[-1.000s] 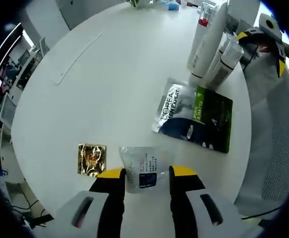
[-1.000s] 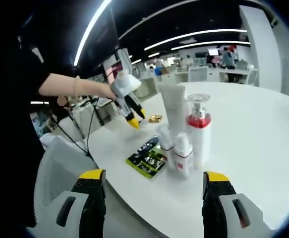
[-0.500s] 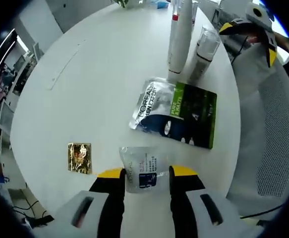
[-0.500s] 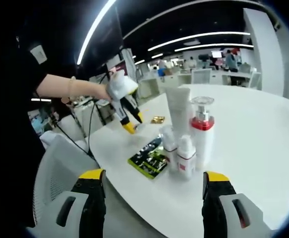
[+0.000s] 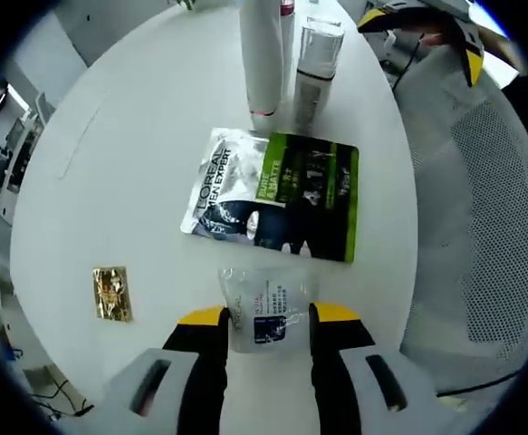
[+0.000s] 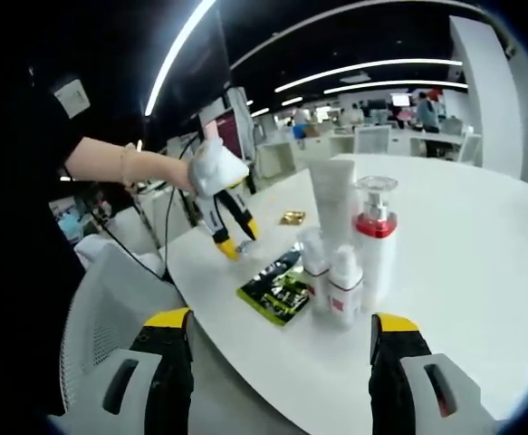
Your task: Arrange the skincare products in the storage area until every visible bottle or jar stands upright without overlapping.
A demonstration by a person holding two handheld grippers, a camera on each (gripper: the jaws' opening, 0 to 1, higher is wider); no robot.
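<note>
Skincare sachet [image 5: 262,306] is sitting pinched between the left tongs [image 5: 267,317], hovering above the counter [image 5: 128,172], probably being carried toward the upright bottles [image 5: 286,50] at twelve o'clock. Right tongs [image 6: 281,324] are gaping wide, holding nothing.

Your left gripper's fingers [image 5: 206,317] hide both side edges of the clear sachet [image 5: 262,306]. Beyond them, the white tube [image 5: 260,54] and capped bottle [image 5: 316,63] are cut off at the edge.
</note>
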